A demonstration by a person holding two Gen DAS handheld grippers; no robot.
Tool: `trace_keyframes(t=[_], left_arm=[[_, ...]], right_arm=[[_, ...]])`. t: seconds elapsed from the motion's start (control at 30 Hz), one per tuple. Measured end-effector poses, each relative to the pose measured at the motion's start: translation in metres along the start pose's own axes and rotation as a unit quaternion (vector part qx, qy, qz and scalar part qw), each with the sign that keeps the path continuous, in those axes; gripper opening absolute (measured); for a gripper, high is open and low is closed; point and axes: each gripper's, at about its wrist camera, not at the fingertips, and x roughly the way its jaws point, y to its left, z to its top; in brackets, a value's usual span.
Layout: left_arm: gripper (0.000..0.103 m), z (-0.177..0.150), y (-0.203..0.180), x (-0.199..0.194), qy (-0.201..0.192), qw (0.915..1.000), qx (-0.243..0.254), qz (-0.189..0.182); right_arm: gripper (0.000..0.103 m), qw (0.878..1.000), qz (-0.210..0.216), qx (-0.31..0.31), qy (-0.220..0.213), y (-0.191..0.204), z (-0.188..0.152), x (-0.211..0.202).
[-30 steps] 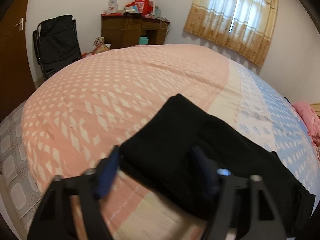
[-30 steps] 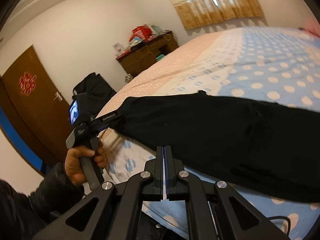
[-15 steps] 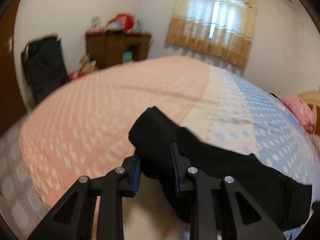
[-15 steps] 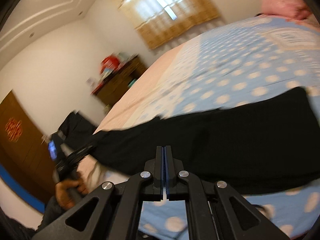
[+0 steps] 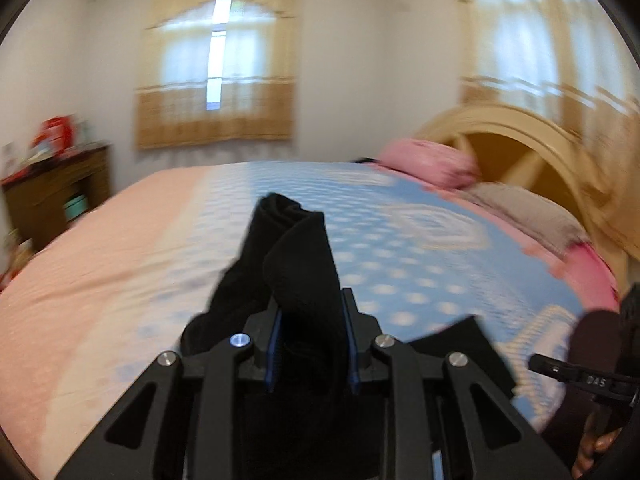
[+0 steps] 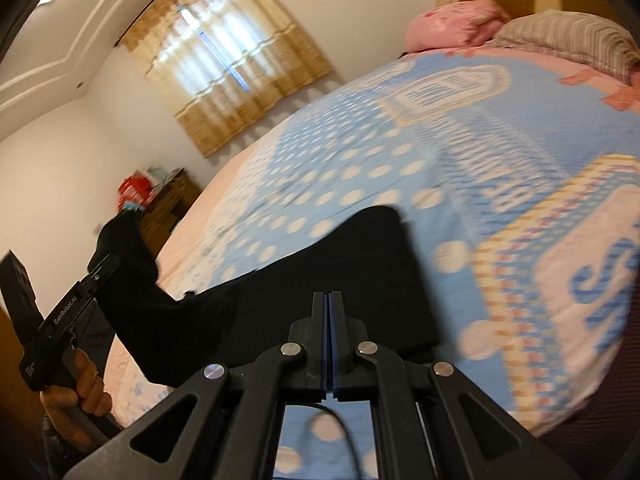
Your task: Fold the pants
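The black pants (image 6: 304, 280) lie across the near edge of the bed. My left gripper (image 5: 310, 312) is shut on one end of the pants (image 5: 298, 256) and holds that end lifted off the bed, bunched between the jaws. In the right wrist view the left gripper (image 6: 100, 272) appears at the far left with the raised cloth. My right gripper (image 6: 328, 300) is shut with nothing between its jaws, just above the flat part of the pants. The right gripper's handle (image 5: 580, 376) shows at the right edge of the left wrist view.
The bed has a pink and blue dotted cover (image 5: 400, 248). Pink and grey pillows (image 6: 520, 28) lie by the wooden headboard (image 5: 532, 152). A brown dresser (image 5: 52, 196) stands by the far wall beside a curtained window (image 5: 216, 80).
My left gripper has closed on the pants end, lifted it and swung it right, toward the headboard side. My right gripper stayed shut and turned toward the pillows.
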Motion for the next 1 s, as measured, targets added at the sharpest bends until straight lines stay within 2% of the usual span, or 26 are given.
trace_keyframes(t=[0.1, 0.2, 0.27, 0.4, 0.47, 0.5, 0.53, 0.57, 0.6, 0.63, 0.67, 0.77, 0.83, 0.87, 0.93, 1.0], left_arm=[[0.026, -0.004, -0.051, 0.021, 0.019, 0.9972, 0.037, -0.061], [0.026, -0.022, -0.091, 0.036, 0.044, 0.9908, 0.083, -0.097], [0.026, -0.033, -0.112, 0.04, 0.061, 0.9863, 0.109, -0.108], [0.028, -0.063, -0.145, 0.059, 0.089, 0.9782, 0.158, -0.101], [0.036, -0.071, -0.152, 0.07, 0.122, 0.9734, 0.157, -0.114], [0.045, -0.076, -0.153, 0.072, 0.14, 0.9694, 0.153, -0.131], [0.058, -0.077, -0.155, 0.071, 0.148, 0.9662, 0.156, -0.142], [0.065, -0.078, -0.155, 0.068, 0.149, 0.9633, 0.165, -0.151], [0.078, -0.077, -0.153, 0.061, 0.149, 0.9597, 0.177, -0.159], [0.084, -0.075, -0.151, 0.056, 0.148, 0.9574, 0.187, -0.163], [0.085, -0.072, -0.145, 0.047, 0.141, 0.9566, 0.194, -0.165], [0.089, -0.054, -0.109, 0.019, 0.117, 0.9636, 0.175, -0.165], [0.096, -0.041, -0.071, 0.005, 0.101, 0.9749, 0.129, -0.151], [0.096, -0.038, -0.053, 0.001, 0.093, 0.9809, 0.106, -0.134], [0.097, -0.035, -0.018, -0.003, 0.088, 0.991, 0.068, -0.074], [0.096, -0.038, 0.011, 0.002, 0.106, 0.9935, 0.039, -0.012]], right_arm=[[0.002, 1.0, -0.023, 0.005, -0.012, -0.021, 0.004, -0.025], [0.002, 0.998, -0.052, 0.007, -0.027, -0.04, 0.008, -0.055], [0.002, 0.997, -0.069, 0.004, -0.036, -0.047, 0.011, -0.069], [0.002, 0.995, -0.079, 0.008, -0.053, -0.058, 0.017, -0.083], [0.002, 0.995, -0.085, 0.002, -0.049, -0.06, 0.017, -0.079], [0.002, 0.995, -0.089, 0.0, -0.043, -0.061, 0.015, -0.075], [0.002, 0.995, -0.091, 0.001, -0.037, -0.062, 0.014, -0.071], [0.002, 0.995, -0.09, 0.007, -0.03, -0.064, 0.012, -0.067], [0.002, 0.995, -0.091, 0.013, -0.025, -0.066, 0.011, -0.064], [0.002, 0.995, -0.093, 0.019, -0.02, -0.068, 0.01, -0.062], [0.002, 0.995, -0.095, 0.024, -0.018, -0.068, 0.009, -0.06], [0.002, 0.997, -0.071, 0.034, -0.02, -0.066, 0.011, -0.06], [0.002, 0.998, -0.047, 0.025, -0.017, -0.057, 0.013, -0.054], [0.002, 0.999, -0.032, 0.014, -0.008, -0.049, 0.013, -0.047], [0.002, 1.0, -0.008, -0.008, 0.018, -0.032, 0.01, -0.027], [0.003, 0.999, -0.003, -0.032, 0.034, -0.016, 0.006, -0.011]])
